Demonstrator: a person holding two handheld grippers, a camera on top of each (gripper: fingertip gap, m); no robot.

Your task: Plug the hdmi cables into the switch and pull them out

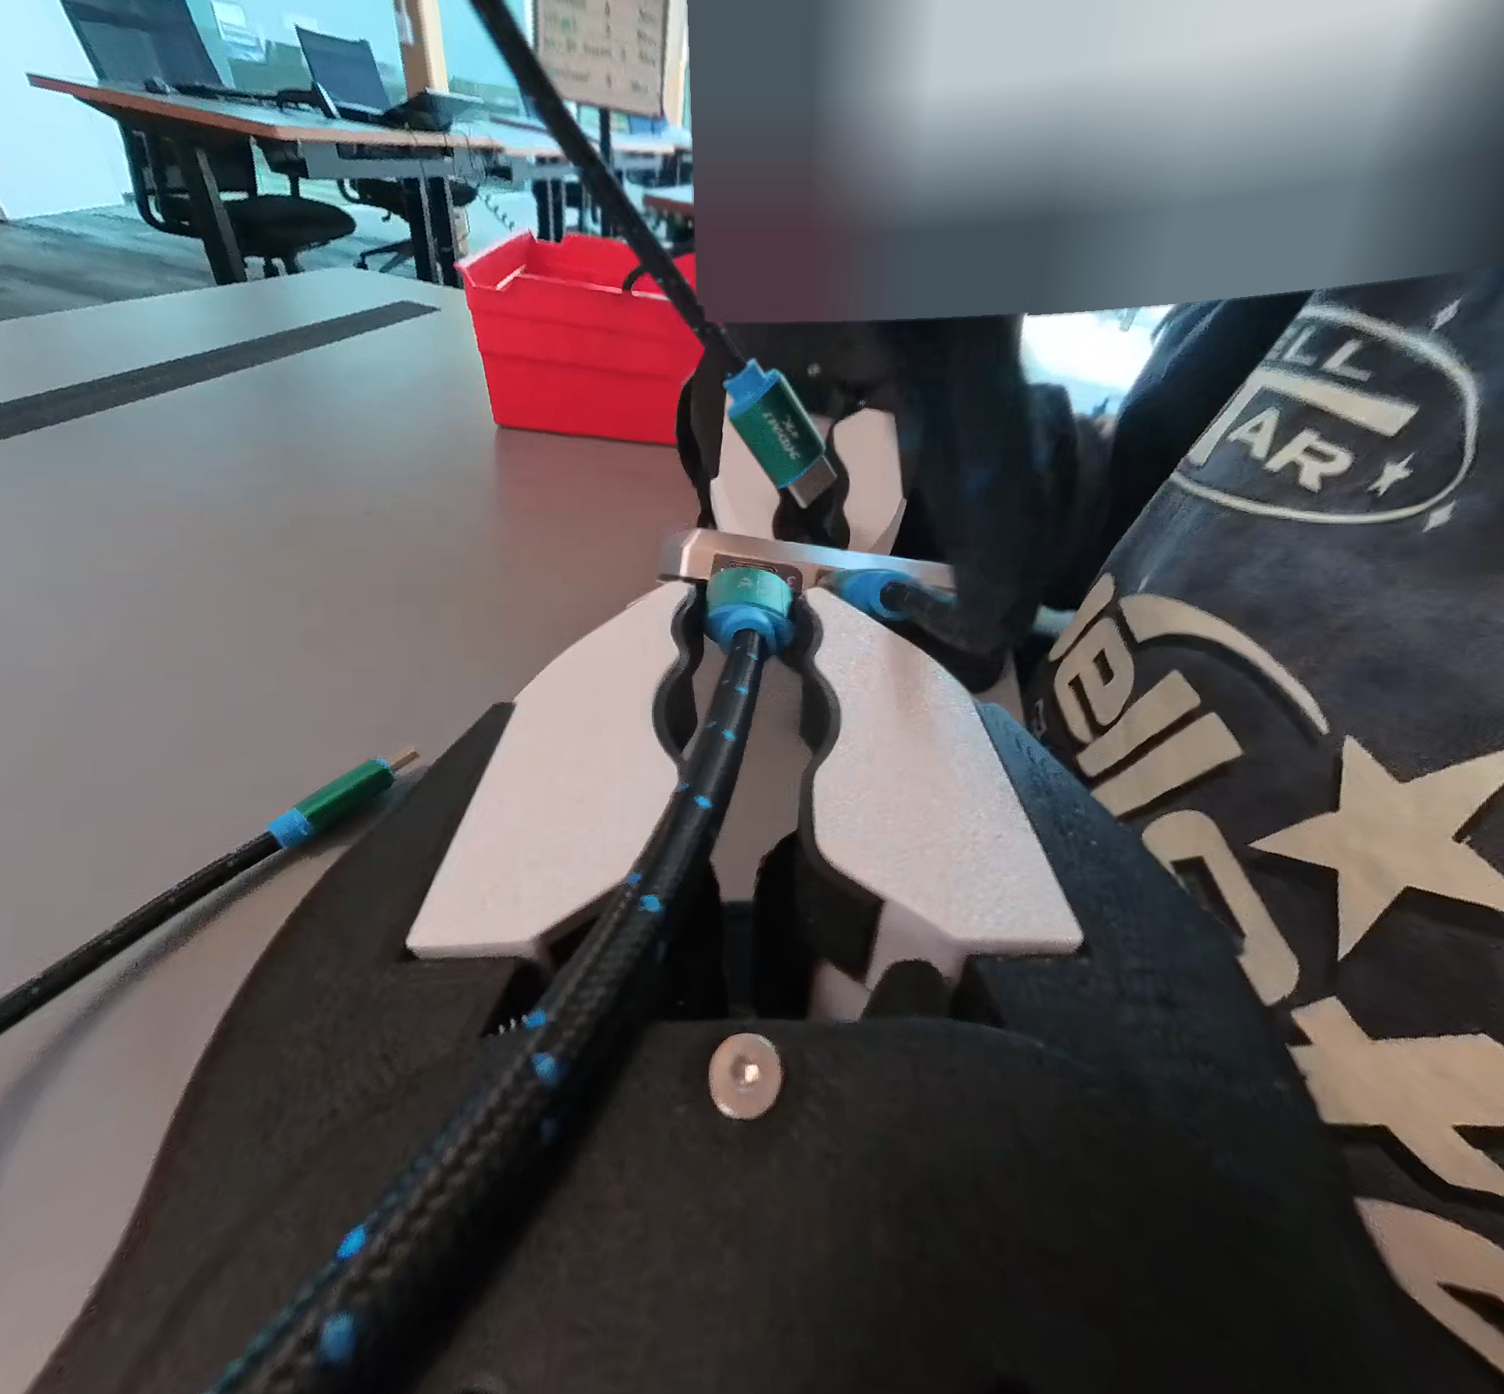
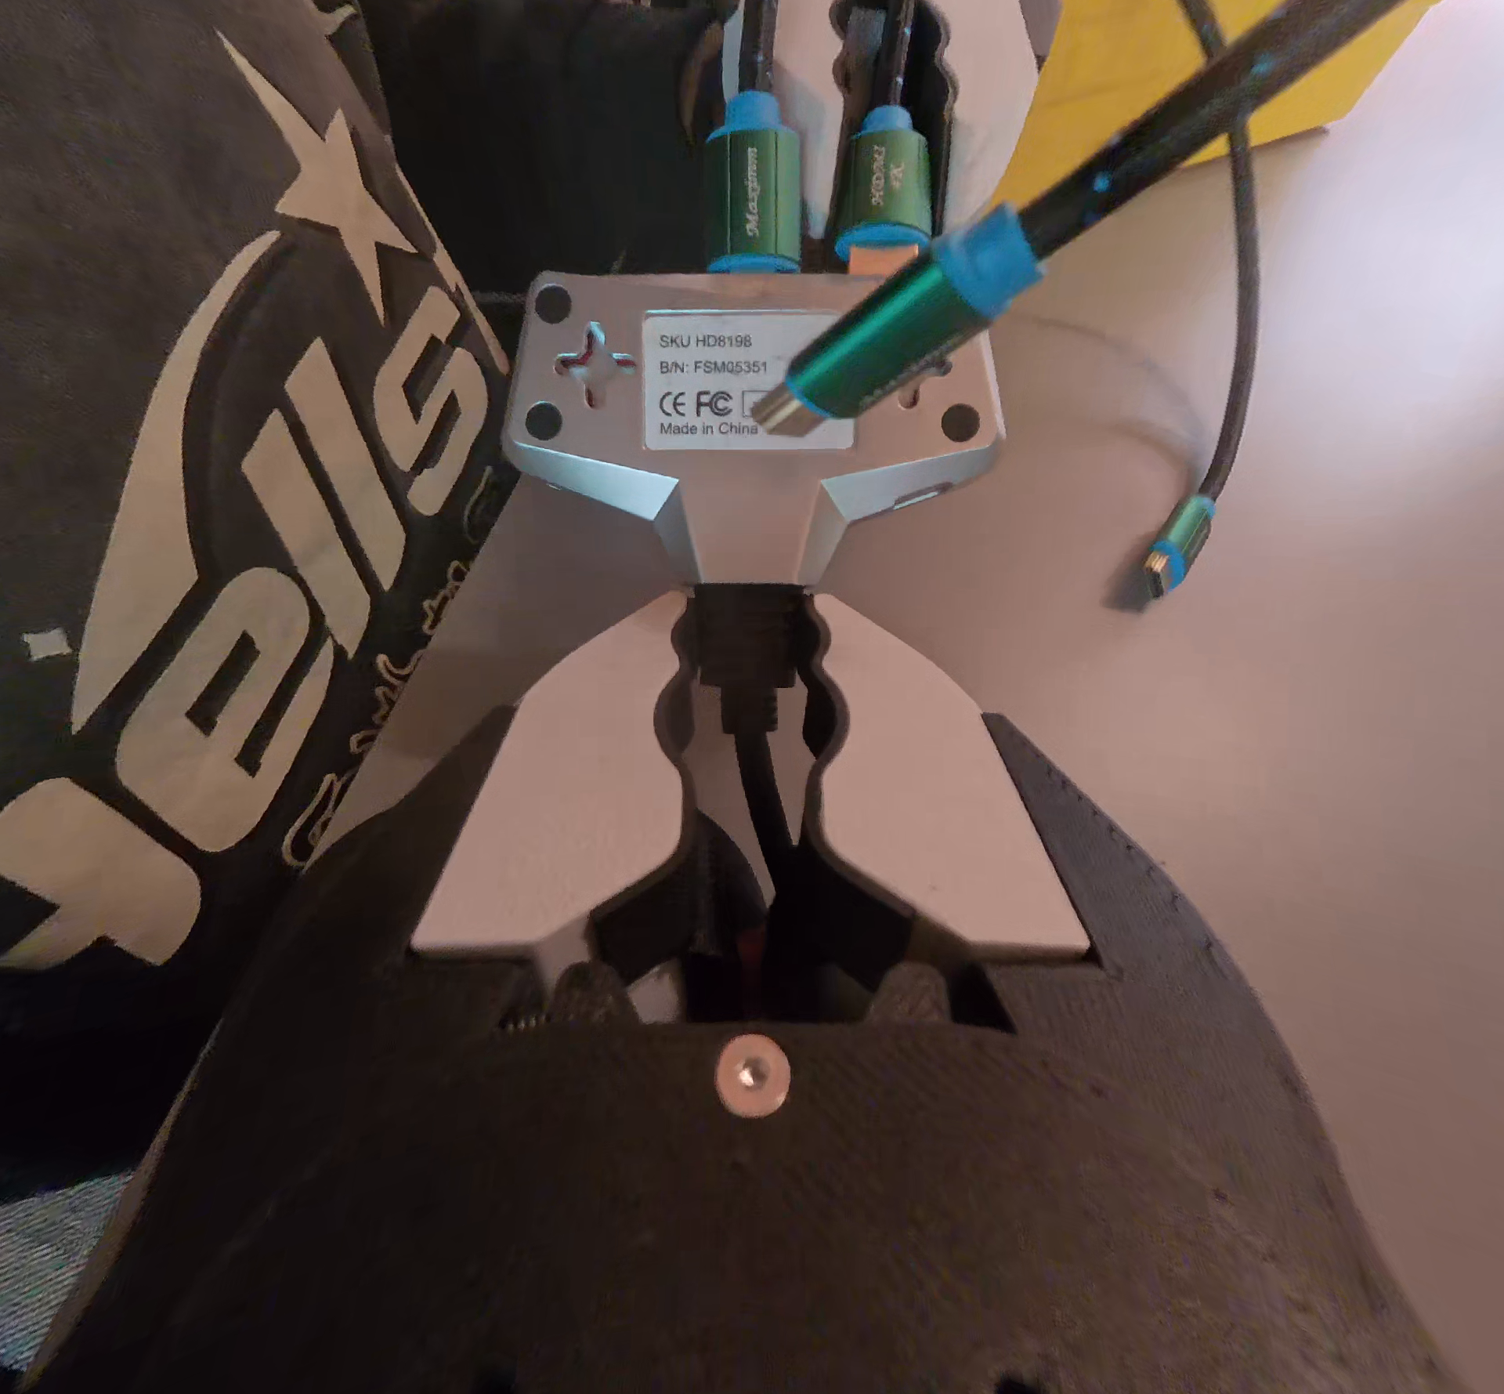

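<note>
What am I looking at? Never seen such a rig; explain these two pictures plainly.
No robot: a person holds a gripper in each hand, each with a camera looking along its fingers. One picture comes from the left gripper, shut on a green HDMI plug at the silver switch. The other comes from the right gripper, shut on the switch's black cable tail. A second plug sits in the switch, a third plug hangs above it, and a fourth plug lies loose on the table. A red bin and a yellow bin stand farther back.
</note>
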